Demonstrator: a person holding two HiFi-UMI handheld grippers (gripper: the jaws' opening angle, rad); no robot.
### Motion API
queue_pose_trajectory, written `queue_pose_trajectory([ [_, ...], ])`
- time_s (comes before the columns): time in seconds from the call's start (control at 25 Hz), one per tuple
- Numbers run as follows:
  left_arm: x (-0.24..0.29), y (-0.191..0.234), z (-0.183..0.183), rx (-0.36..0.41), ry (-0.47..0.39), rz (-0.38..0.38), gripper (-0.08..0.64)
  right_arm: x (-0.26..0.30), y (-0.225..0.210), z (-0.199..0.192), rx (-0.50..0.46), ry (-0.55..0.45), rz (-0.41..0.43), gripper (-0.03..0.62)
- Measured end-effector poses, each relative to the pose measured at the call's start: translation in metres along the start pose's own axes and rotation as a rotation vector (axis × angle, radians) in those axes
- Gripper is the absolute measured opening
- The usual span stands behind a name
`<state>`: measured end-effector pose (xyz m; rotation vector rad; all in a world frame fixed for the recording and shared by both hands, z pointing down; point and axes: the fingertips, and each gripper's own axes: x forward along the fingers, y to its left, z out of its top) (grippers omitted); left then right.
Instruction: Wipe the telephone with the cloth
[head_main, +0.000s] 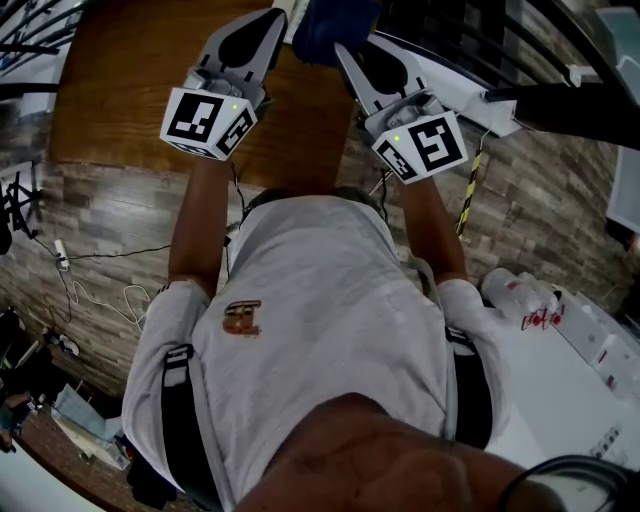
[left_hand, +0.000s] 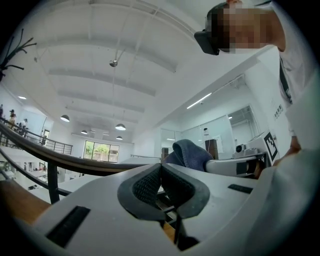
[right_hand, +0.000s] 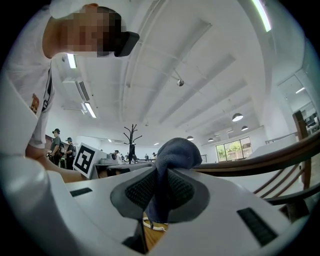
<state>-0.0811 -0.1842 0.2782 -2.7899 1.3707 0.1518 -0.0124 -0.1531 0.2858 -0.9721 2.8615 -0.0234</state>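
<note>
Between the pads of the right claw (right_hand: 158, 172), shut tight, a fold of the dark blue cloth (right_hand: 172, 150) is pinched, its bunched end bulging just past the tips. Only the right gripper view shows that pinch. The head view gives just a blue bundle off the tip of that claw (head_main: 345, 50), over a brown wooden tabletop (head_main: 130, 90).

Beside it, the left claw (left_hand: 161, 167) has its ribbed pads pressed together with nothing between them. The left gripper view shows this, along with the cloth standing off to that claw's right, clear of it.

Both gripper views look up at a white ceiling with lamps, which the head view does not show. The head view alone shows the two claws side by side, tips near each other.

Each marker cube (head_main: 210, 120) bears black-and-white square patterns, not letters. Behind the claws, the person's white shirt (head_main: 330, 330) carries a small brown-orange emblem, too blurred to read. Red print on the bottles (head_main: 525, 295), well behind the right claw, is also unreadable.
</note>
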Motion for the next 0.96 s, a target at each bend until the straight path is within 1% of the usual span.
queue_pose_trajectory([
  [0.32, -0.0048, -0.0069, 0.0012, 0.026, 0.001, 0.001, 0.020, -0.0047, 0.0094, -0.0025, -0.035, 0.012, 0.011, 0.072],
  [0.96, -0.0109, -0.0036, 0.0009, 0.027, 0.002, 0.018, 0.019, -0.0053, 0.0095, -0.0027, -0.028, 0.002, 0.008, 0.072],
])
